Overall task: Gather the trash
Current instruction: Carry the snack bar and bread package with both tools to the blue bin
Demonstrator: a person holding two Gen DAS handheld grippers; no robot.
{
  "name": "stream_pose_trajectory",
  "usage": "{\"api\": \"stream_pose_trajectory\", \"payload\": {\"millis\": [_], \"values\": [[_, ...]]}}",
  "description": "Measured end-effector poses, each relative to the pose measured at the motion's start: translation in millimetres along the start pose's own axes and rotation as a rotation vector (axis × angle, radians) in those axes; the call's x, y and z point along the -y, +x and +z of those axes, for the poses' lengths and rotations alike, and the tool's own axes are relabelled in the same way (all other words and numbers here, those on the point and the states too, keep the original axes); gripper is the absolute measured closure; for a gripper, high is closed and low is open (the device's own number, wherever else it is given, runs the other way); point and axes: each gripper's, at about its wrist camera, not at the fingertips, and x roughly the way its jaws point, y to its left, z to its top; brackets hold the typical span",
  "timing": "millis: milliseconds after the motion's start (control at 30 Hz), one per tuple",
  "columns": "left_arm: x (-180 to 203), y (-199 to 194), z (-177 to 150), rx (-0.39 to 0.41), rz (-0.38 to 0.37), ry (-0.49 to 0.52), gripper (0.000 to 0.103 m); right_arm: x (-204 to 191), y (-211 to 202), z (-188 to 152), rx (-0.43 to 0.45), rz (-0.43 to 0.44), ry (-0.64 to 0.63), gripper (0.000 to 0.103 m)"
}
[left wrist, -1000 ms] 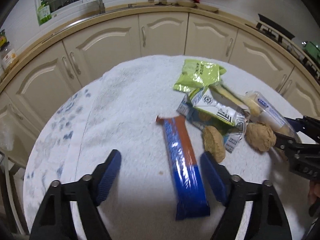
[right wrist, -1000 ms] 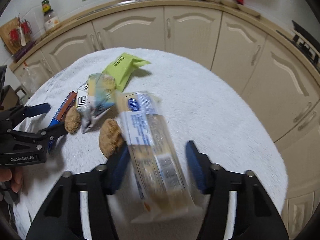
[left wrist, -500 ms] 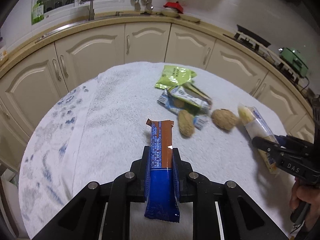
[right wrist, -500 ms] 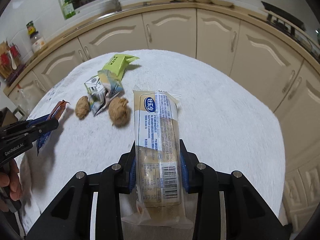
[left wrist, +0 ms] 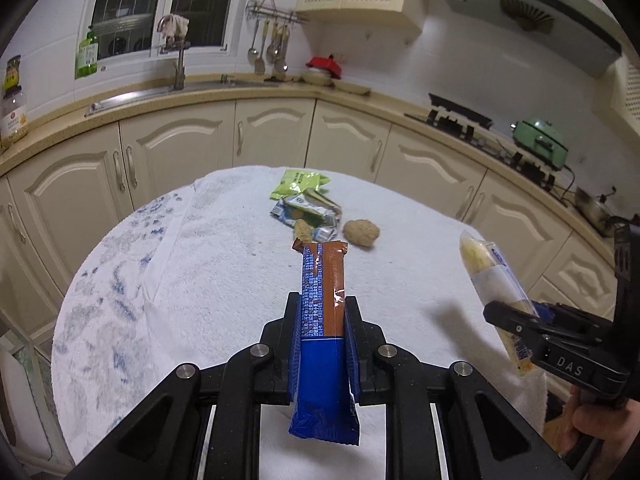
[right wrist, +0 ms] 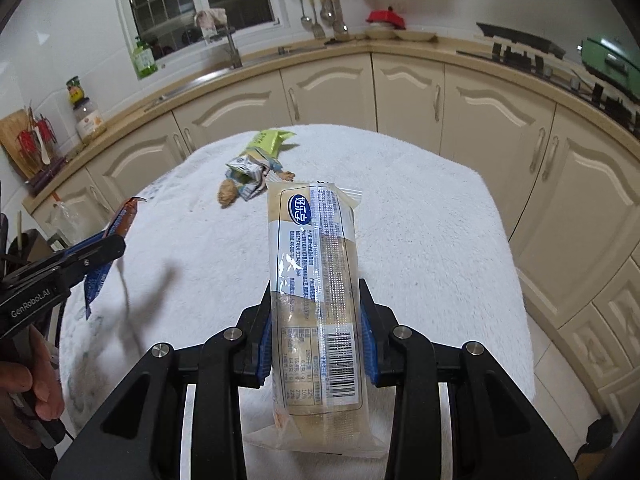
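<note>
- Left hand-held gripper clenched on the blue/brown wrapper, lifted clear of the bench; wrapper sticks fwd past the pads and hangs loose behind them.
- Right hand-held gripper clamped on the clear bread pack, also up off the bench, most of the pack poking out ahead.
- Left on the bench: green packet, torn wrapper, 2 brown lumps, one beside it, one a bit apart.
- Risks, prob: slick film could slide out of either grip if swung fast. Bread pack is soft, hard squeeze may crush it. No bin in view, so drop spot unknown. Lumps may crumble when pinched.
- Writing: bread pack has a blue oval logo w/ white characters, small print + barcode, too fine to read. Gripper bodies read "GenRobot.AI" (seen from right view) and "DAS" (from left view).
</note>
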Motion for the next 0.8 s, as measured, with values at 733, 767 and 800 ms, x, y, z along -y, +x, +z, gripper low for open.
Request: {"api": "stream_pose_trajectory", "payload": {"millis": [733, 767, 800], "values": [[59, -68, -26, 0.151, -0.083, 0.102, 0.088, 32, -122, 1, 0.231, -0.004, 0.067, 0.068], [68, -74, -29, 0.156, -0.087, 0.108, 0.088, 37, -127, 0, 0.241, -0.011, 0.074, 0.068], [74, -75, -31, 0.160, -0.092, 0.115, 0.088, 41, -133, 0, 0.250, -0.017, 0.082, 0.068]]}}
